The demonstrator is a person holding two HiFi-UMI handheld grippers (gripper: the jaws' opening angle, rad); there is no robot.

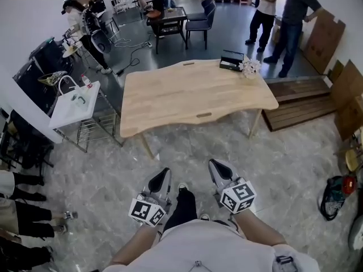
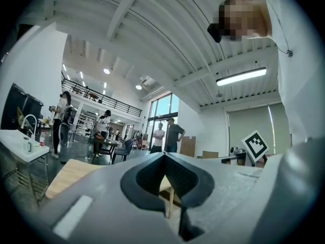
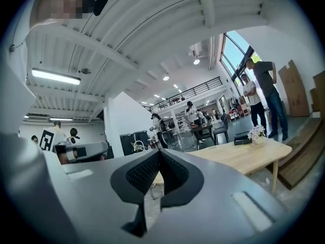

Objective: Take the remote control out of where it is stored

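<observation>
We hold both grippers low in front of us, over the grey marbled floor (image 1: 272, 169) and well short of the light wooden table with wavy edges (image 1: 187, 98). The left gripper (image 1: 164, 173) and the right gripper (image 1: 217, 166) lie side by side and point level towards the table, with our dark trouser leg (image 1: 182, 208) between them.

In the left gripper view, its black ribbed pads (image 2: 177, 174) meet at their tips. The jaws are clenched with nothing between them, and only the table's edge and one leg show past them. The right gripper view shows the same: its black ribbed pads (image 3: 139, 174) are pressed together at the tips and hold nothing.

A black box-shaped holder (image 1: 231, 60) lies on the far right corner of the table, just beside a small pot of white flowers (image 1: 249, 67). We cannot pick out the remote control in any view, and we cannot tell whether it sits in that holder. The holder is well apart from both grippers, with the whole tabletop between. It stands ahead of the right gripper and to its right, and further across from the left one.

A small white sink stand (image 1: 74, 103) is left of the table. Two standing people (image 1: 295, 16) are on the darker floor beyond the far right corner.
</observation>
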